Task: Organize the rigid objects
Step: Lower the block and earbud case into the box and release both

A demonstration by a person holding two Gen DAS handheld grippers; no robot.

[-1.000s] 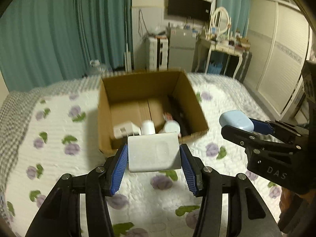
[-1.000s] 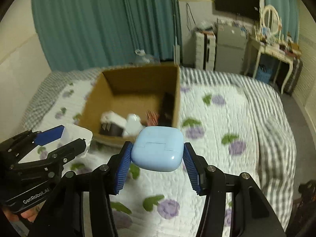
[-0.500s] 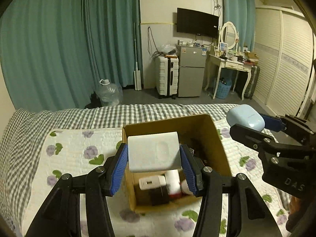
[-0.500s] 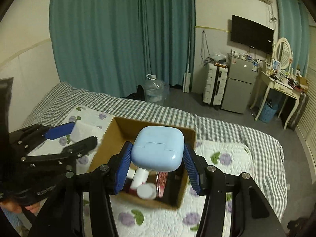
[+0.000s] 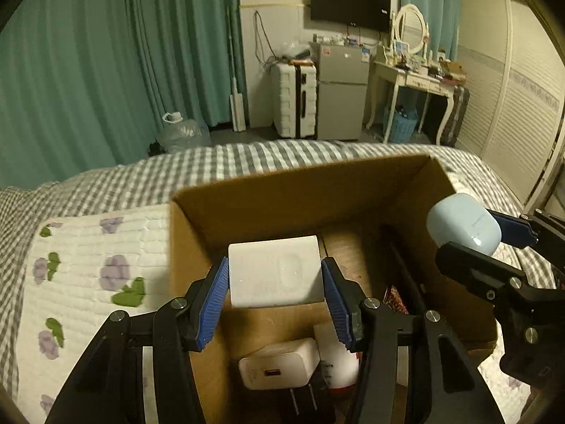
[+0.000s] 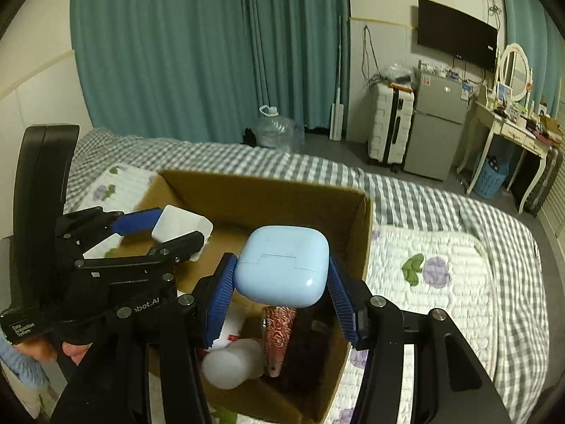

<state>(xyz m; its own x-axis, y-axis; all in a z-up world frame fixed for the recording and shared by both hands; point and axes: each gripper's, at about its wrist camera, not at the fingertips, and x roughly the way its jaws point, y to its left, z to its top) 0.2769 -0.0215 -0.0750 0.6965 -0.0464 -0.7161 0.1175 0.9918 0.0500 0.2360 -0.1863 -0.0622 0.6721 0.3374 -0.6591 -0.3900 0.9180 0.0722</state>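
My left gripper (image 5: 275,279) is shut on a white rectangular case (image 5: 275,270) and holds it over the open cardboard box (image 5: 282,190). My right gripper (image 6: 280,275) is shut on a light blue rounded earbud case (image 6: 280,265), also above the box (image 6: 268,190). The blue case shows in the left wrist view (image 5: 462,224) at the right, and the white case in the right wrist view (image 6: 182,228) at the left. Inside the box lie a white charger (image 5: 279,367), a white bottle (image 6: 233,364) and a patterned pink tube (image 6: 279,332).
The box sits on a bed with a floral quilt (image 5: 95,275) and a grey checked blanket (image 6: 423,194). Beyond the bed are teal curtains (image 5: 106,70), a water jug (image 5: 182,134), a white suitcase (image 5: 295,99), a small fridge (image 5: 342,95) and a dressing table (image 5: 420,81).
Both grippers have moved forward from in front of the box to above its opening, each still holding its case. The box now fills the lower middle of both views.
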